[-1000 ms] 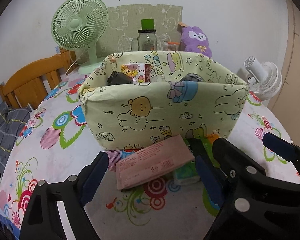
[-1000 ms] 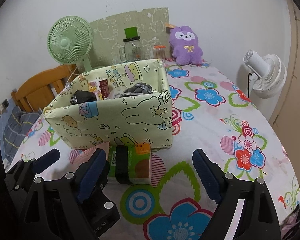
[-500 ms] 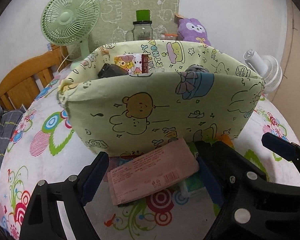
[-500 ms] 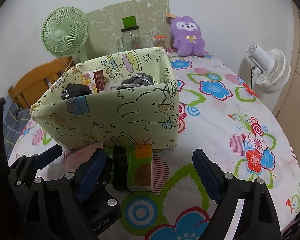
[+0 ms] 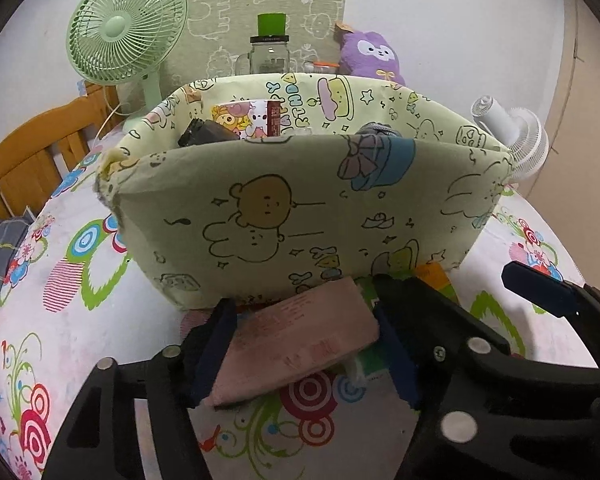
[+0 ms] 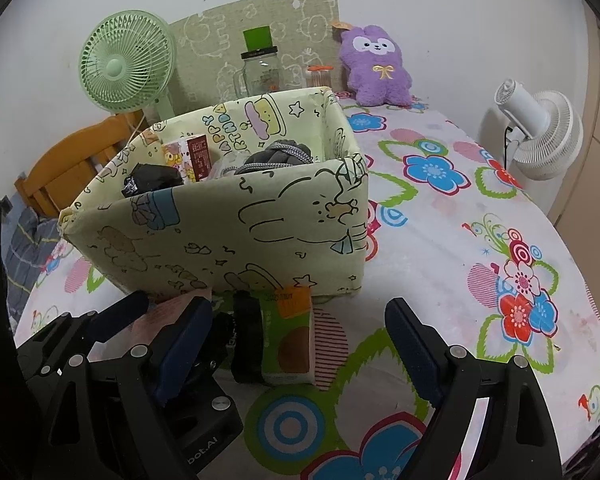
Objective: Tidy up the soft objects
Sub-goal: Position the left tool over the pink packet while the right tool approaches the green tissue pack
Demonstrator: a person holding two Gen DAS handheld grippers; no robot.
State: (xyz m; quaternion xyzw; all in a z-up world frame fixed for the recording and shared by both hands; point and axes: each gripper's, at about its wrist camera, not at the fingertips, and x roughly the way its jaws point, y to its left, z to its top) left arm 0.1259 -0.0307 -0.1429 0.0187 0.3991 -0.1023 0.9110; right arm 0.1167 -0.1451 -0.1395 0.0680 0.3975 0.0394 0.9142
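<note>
A pale green cartoon-print fabric box (image 5: pixel 300 216) stands on the flowered tablecloth; it also shows in the right wrist view (image 6: pixel 236 240). Inside are a black pouch (image 5: pixel 206 136), a printed carton (image 5: pixel 252 118) and a grey knitted item (image 6: pixel 276 156). My left gripper (image 5: pixel 304 352) is shut on a pink tissue pack (image 5: pixel 300 344) right in front of the box. A green tissue pack (image 6: pixel 288 336) lies beside it. My right gripper (image 6: pixel 300 352) is open, its fingers either side of the green pack.
At the back stand a green fan (image 6: pixel 126 68), a glass jar with a green lid (image 6: pixel 260 68), a purple plush toy (image 6: pixel 374 68) and a patterned board. A white fan (image 6: pixel 540 132) is at the right edge. A wooden chair (image 5: pixel 32 152) is at left.
My left gripper has moved forward to the pink pack and closed on it. The box looms larger in both views. My right gripper has edged closer and stays open.
</note>
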